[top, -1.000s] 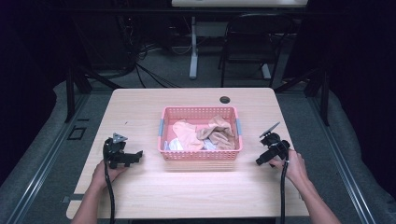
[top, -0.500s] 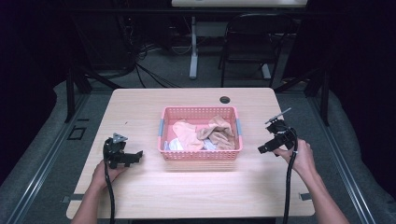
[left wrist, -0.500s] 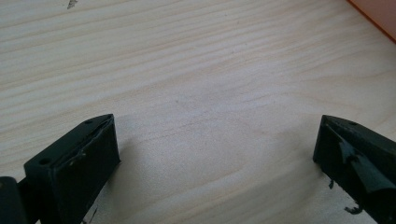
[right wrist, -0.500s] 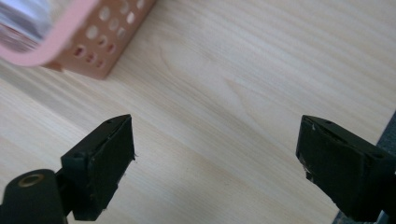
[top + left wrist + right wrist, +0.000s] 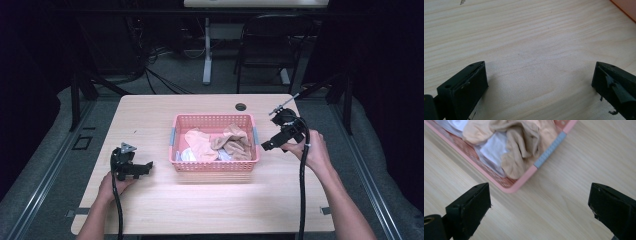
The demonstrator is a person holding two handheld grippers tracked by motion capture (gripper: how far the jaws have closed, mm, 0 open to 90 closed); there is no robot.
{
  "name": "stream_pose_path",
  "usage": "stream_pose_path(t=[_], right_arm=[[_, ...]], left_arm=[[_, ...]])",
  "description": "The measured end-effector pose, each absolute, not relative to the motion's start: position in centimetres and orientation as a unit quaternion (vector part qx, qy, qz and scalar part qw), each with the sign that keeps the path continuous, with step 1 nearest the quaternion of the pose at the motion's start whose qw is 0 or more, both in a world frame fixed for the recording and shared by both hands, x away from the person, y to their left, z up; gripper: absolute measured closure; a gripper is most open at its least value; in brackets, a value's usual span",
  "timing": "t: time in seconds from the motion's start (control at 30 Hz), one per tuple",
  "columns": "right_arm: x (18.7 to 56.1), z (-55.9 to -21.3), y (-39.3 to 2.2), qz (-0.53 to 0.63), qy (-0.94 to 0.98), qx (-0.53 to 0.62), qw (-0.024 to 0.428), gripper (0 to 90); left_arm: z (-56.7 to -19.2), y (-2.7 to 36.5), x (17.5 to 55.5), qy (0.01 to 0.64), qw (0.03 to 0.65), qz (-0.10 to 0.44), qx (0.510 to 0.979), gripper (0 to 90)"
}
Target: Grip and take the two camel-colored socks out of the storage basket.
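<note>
Clothes (image 5: 220,142) lie heaped in the pink basket (image 5: 214,165) at mid-surface (image 5: 150,115), beige and peach pieces over white ones. We judge the reach for the first garment is in hand: our right gripper (image 5: 272,143), jaws wide apart after a brief closing and reopening, with nothing between them, hangs beside the basket's right end. Next it must clear the rim and descend onto the beige piece (image 5: 524,142). Our left gripper (image 5: 145,166) rests on the surface, jaws apart. A small round hole (image 5: 241,106) lies behind the basket, clear of the work.
</note>
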State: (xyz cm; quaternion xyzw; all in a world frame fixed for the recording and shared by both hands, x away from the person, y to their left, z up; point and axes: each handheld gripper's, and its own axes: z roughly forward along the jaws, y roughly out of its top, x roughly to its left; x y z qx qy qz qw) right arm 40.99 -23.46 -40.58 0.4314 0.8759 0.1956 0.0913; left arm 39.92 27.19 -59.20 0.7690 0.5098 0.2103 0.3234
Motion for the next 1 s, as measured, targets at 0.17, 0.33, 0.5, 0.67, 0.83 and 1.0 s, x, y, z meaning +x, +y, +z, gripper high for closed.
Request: stream_pose_path(t=[0.17, 0.33, 0.5, 0.67, 0.83, 1.0], right_arm=[[42.0, -39.7, -21.2, 0.197, 0.885, 0.413, 0.084, 2.7], [43.0, -40.3, -18.6, 0.197, 0.894, 0.397, 0.071, 4.4], [43.8, -41.8, -17.1, 0.191, 0.898, 0.393, 0.058, 5.5], [44.7, -43.0, -16.2, 0.186, 0.899, 0.392, 0.051, 9.0], [45.5, -44.2, -15.6, 0.18, 0.9, 0.394, 0.043, 15.0], [45.9, -45.9, -14.8, 0.168, 0.904, 0.393, 0.03, 28.0]], left_arm=[[-59.2, 27.2, 39.9, 0.51, 0.323, 0.21, 0.769, 0.0], [-59.2, 27.2, 39.9, 0.51, 0.323, 0.21, 0.769, 0.0], [-59.2, 27.2, 39.9, 0.51, 0.323, 0.21, 0.769, 0.0], [-59.2, 27.2, 39.9, 0.51, 0.323, 0.21, 0.769, 0.0], [-59.2, 27.2, 39.9, 0.51, 0.323, 0.21, 0.769, 0.0], [-59.2, 27.2, 39.9, 0.509, 0.323, 0.21, 0.769, 0.0]])
